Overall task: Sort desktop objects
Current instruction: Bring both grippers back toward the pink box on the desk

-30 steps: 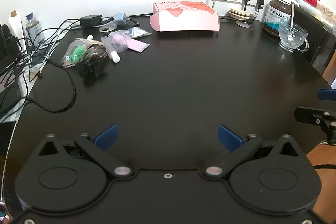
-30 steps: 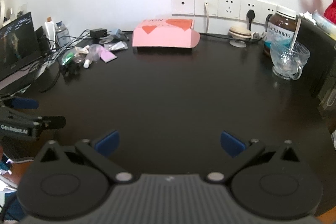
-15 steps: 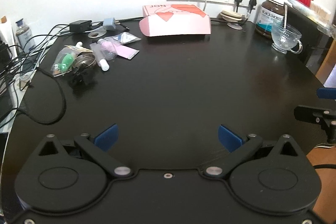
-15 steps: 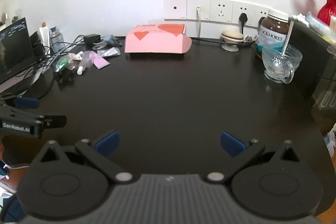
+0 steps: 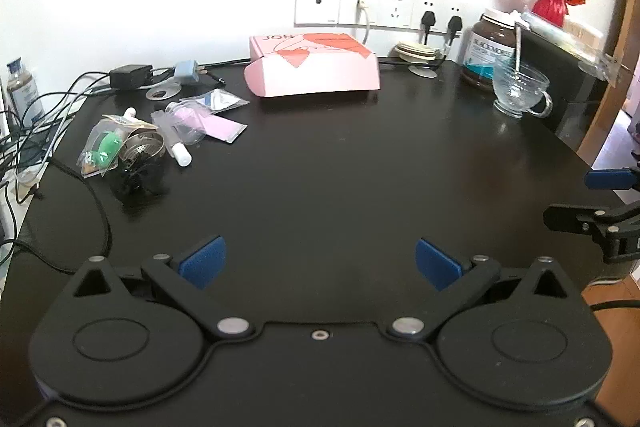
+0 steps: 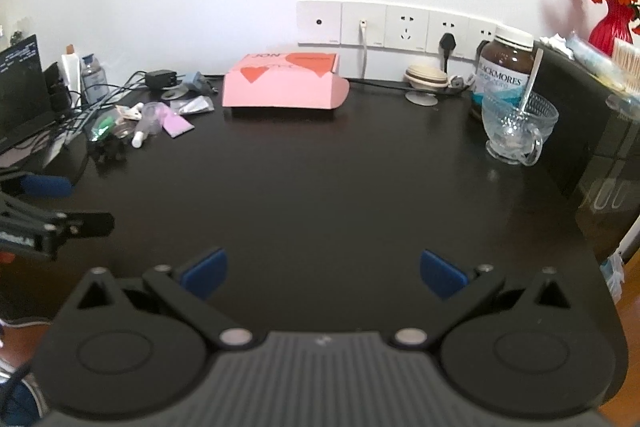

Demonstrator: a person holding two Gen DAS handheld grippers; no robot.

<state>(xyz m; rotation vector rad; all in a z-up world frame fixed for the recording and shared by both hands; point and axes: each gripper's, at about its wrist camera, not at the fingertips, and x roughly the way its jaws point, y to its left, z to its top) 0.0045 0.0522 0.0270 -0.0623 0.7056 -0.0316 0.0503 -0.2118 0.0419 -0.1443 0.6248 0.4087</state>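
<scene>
A pink box (image 5: 314,67) (image 6: 282,83) rests at the back of the black desk (image 5: 340,179) (image 6: 340,187). Small clutter lies at the back left: a bagged green item (image 5: 105,147), a metal strainer (image 5: 144,146), a black clip (image 5: 138,179), a white tube (image 5: 176,147), a purple packet (image 5: 224,127) (image 6: 176,125). My left gripper (image 5: 318,261) hovers over the near desk edge, open and empty. My right gripper (image 6: 323,269) is open and empty too, near the front edge. Each gripper shows at the side of the other's view.
A glass cup with a spoon (image 5: 520,93) (image 6: 518,125) and a brown jar (image 5: 490,49) (image 6: 506,67) stand at the back right. Red vase with orange flowers (image 5: 556,3) sits on a dark cabinet. Cables and chargers (image 5: 132,77) trail at the left; wall sockets (image 6: 400,25) behind.
Both grippers pulled back and rose slightly, so more of the desk shows. Their jaws stayed open and nothing on the desk moved.
</scene>
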